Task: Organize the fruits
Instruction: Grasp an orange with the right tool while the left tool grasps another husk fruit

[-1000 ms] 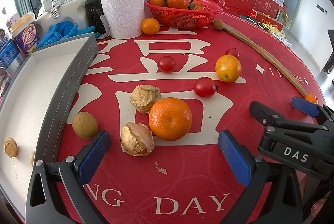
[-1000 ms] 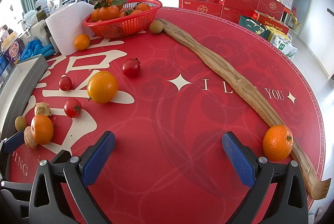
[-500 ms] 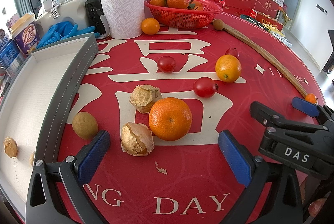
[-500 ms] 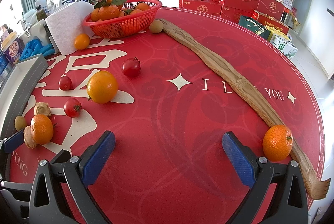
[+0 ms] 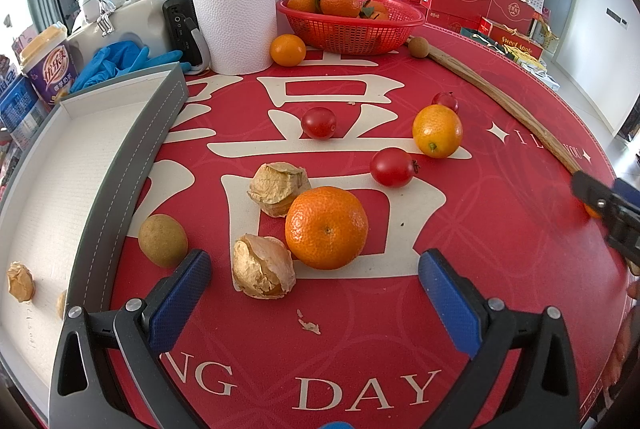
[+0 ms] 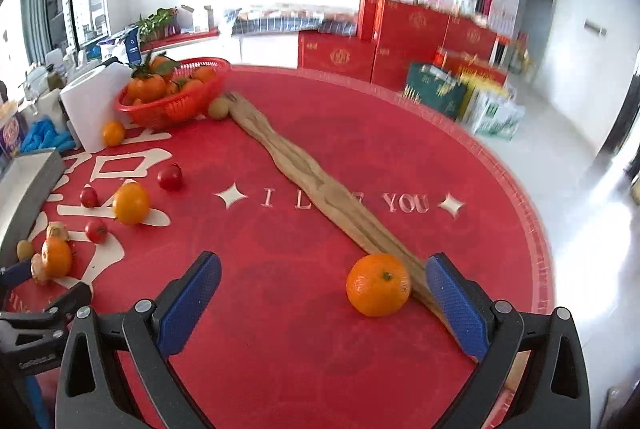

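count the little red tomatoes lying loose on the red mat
3. One sits mid-mat toward the basket, one lies just beyond the big orange, and one peeks out behind the yellow-orange fruit. More could be hidden behind other fruit.

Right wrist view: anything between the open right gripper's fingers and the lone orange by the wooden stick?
Nothing: only bare red mat separates the right gripper from the orange.

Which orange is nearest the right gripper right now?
The lone orange against the wooden stick, just ahead of the open right gripper. All the others lie far off to its left.
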